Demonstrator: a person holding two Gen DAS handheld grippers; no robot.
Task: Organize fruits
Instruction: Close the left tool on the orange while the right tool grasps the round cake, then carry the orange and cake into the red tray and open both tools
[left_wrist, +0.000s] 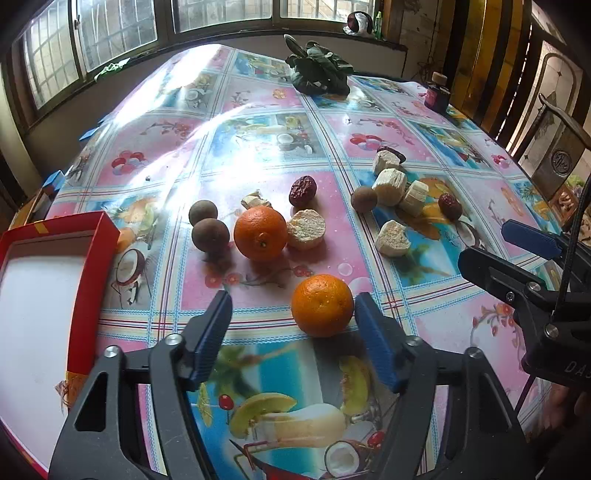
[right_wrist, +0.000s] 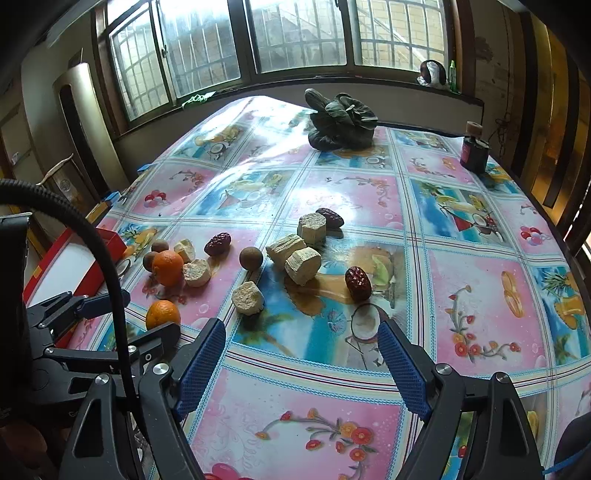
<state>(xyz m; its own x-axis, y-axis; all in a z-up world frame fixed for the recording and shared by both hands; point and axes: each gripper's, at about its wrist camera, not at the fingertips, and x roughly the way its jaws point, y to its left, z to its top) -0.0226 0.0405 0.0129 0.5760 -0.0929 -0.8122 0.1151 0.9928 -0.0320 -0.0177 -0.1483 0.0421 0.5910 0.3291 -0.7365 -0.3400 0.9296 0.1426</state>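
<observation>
Two oranges lie on the patterned tablecloth: a near one (left_wrist: 322, 305) and a farther one (left_wrist: 260, 233). My left gripper (left_wrist: 293, 306) is open and empty; the near orange sits just ahead of its tips, close to the right finger (left_wrist: 373, 332). Brown longans (left_wrist: 210, 235), red dates (left_wrist: 303, 190) and pale cut chunks (left_wrist: 306, 229) are scattered behind. A red box with a white inside (left_wrist: 94, 258) stands at the left. My right gripper (right_wrist: 301, 343) is open and empty, hovering over the cloth short of a pale chunk (right_wrist: 248, 297) and a date (right_wrist: 357, 283).
A leafy green vegetable (right_wrist: 341, 123) lies at the far end of the table. A small dark bottle (right_wrist: 474, 147) stands at the far right. Windows run along the back wall. A wooden chair (left_wrist: 561, 147) stands at the table's right side.
</observation>
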